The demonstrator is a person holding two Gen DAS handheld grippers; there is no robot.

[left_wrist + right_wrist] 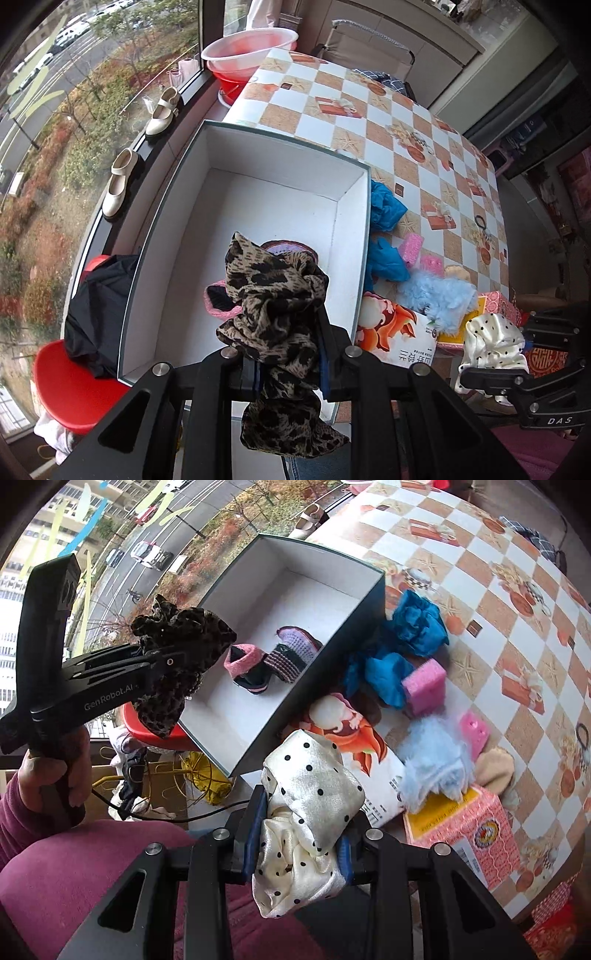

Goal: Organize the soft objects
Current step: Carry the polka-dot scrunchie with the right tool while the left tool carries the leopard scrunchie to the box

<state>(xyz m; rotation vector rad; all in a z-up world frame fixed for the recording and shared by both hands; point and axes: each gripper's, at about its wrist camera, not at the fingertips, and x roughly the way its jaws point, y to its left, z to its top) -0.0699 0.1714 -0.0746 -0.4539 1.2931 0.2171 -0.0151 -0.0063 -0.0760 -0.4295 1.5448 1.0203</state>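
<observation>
Step in hand, as judged: carrying two soft items toward the white-lined box [258,192], both grippers loaded, nothing dropped yet.

Left gripper [286,354]: jaws are clamping a leopard-print scarf [273,295]. The cloth is bunching up ahead of the fingertips and a tail is hanging back below the jaws. Its long axis is running roughly along the fingers, pointing forward into the box. Directly ahead of and beneath this gripper is the box floor, where knitted pieces [273,661], pink and purple, are already lying. In the right wrist view the same gripper [155,657] is hovering over the near-left box wall, held by a hand [55,775] in a maroon sleeve.

Right gripper [303,845]: jaws are pinching a white polka-dot satin cloth [310,812]. The cloth is folded into a thick loop rising ahead of the blue pads [255,838], with loose ends sagging toward the camera. Long axis again roughly along the fingers. The box rim [295,686] is lying ahead and to the left of this gripper, so it is not yet over the opening.

Remaining outside, ahead-right of the right gripper: blue cloths [406,642], pink sponges [424,686], a pale blue fluffy item [432,764].

Next move, judged: the left gripper is placed to release; the right needs to travel left over the rim first. Risk: hanging tails snagging on the wall.
</observation>
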